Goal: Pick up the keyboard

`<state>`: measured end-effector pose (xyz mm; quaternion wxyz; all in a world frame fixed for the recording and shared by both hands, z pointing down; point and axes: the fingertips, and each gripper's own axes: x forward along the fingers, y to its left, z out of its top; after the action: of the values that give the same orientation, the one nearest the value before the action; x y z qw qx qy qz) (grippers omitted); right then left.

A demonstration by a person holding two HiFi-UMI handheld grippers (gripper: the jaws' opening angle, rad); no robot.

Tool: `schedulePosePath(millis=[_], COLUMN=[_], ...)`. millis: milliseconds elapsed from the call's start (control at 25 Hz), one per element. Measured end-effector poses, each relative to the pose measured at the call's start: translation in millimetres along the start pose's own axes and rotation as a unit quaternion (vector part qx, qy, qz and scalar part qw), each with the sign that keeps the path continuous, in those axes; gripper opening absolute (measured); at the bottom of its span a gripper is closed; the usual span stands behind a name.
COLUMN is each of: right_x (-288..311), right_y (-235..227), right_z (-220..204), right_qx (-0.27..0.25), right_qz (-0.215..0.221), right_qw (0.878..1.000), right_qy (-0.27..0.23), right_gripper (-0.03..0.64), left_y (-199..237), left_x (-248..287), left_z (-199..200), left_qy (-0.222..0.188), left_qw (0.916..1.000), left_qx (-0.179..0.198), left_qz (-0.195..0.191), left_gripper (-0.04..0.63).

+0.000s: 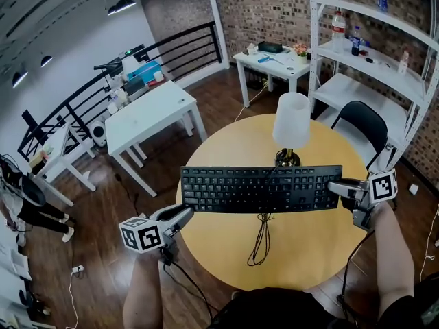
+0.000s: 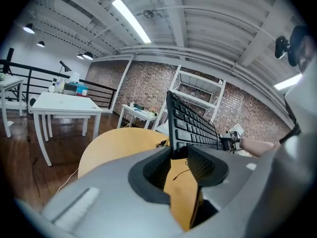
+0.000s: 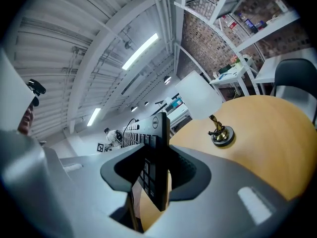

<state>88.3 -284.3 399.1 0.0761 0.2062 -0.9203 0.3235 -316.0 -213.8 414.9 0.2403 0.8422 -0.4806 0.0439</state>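
Brick walls back your white shelf unit [image 1: 384,81], which carries a few bottles [image 1: 337,27]. Above the round wooden table [image 1: 309,252], your left gripper [image 1: 184,215] and right gripper [image 1: 340,187] each clamp one end of the black keyboard [image 1: 260,189], level, keys up, cable [image 1: 260,237] dangling.

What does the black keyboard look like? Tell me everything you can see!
The keyboard is long, flat and black, plastic by its look, with rows of black keys facing up and a number pad at its right end. It is held roughly level above the round wooden table, not resting on it. The left gripper is clamped on its left end and the right gripper on its right end. A thin black cable hangs from under it down to the table.
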Motion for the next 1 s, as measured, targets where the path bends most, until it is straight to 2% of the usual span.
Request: schedulePosePath(millis=[1000], right_x=[6.0], right_y=[-3.6], right_z=[8.4], right_qx=[-0.008], right_qz=[0.002], right_qw=[1.0], right_qy=[-0.007], right_gripper=[0.141], left_y=[5.0], left_x=[2.5], left_z=[4.4], left_qy=[-0.018], left_qw=[0.9998], left_qx=[0.006], left_qz=[0.01], left_gripper=[0.33])
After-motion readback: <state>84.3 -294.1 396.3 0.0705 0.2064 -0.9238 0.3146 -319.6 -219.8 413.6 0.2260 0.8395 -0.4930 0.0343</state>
